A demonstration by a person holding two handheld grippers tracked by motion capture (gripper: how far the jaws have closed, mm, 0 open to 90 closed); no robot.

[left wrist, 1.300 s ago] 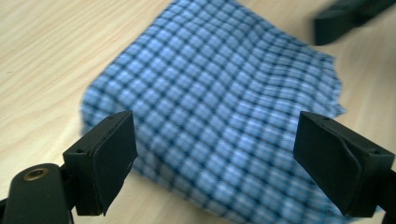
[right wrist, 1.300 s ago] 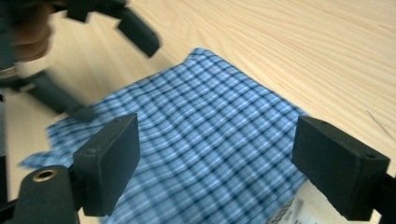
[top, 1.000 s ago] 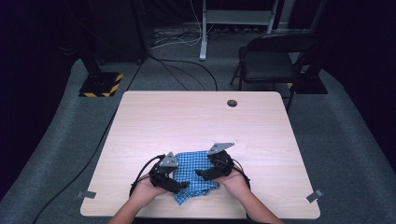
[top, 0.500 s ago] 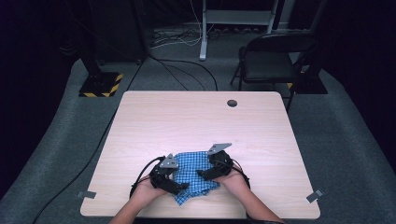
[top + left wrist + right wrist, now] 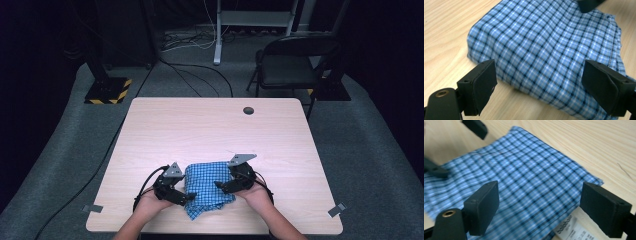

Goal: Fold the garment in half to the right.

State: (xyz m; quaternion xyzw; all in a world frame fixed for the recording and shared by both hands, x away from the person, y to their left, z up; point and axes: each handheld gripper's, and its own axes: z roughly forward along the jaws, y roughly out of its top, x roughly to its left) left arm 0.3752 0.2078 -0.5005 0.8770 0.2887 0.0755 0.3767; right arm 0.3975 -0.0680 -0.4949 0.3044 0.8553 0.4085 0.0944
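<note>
Both grippers are black — the left gripper (image 5: 189, 196) and right gripper (image 5: 218, 184) each carry a grey three-cornered plate, a trailing black cable, thick rectangular jaws and a brass-coloured screw — forearms bare.

1. High view: the tabletop (image 5: 215, 135) is evenly lit from above; the floor and the room beyond its far edge sink into darkness.
2. High view: soft, low in detail; shadows under the hands are faint.
3. Left gripper view: bright, no glare; the checked cloth (image 5: 549, 47) is sharp, the near jaws slightly soft.
4. Right gripper view: the cloth blurs toward the left edge.
</note>
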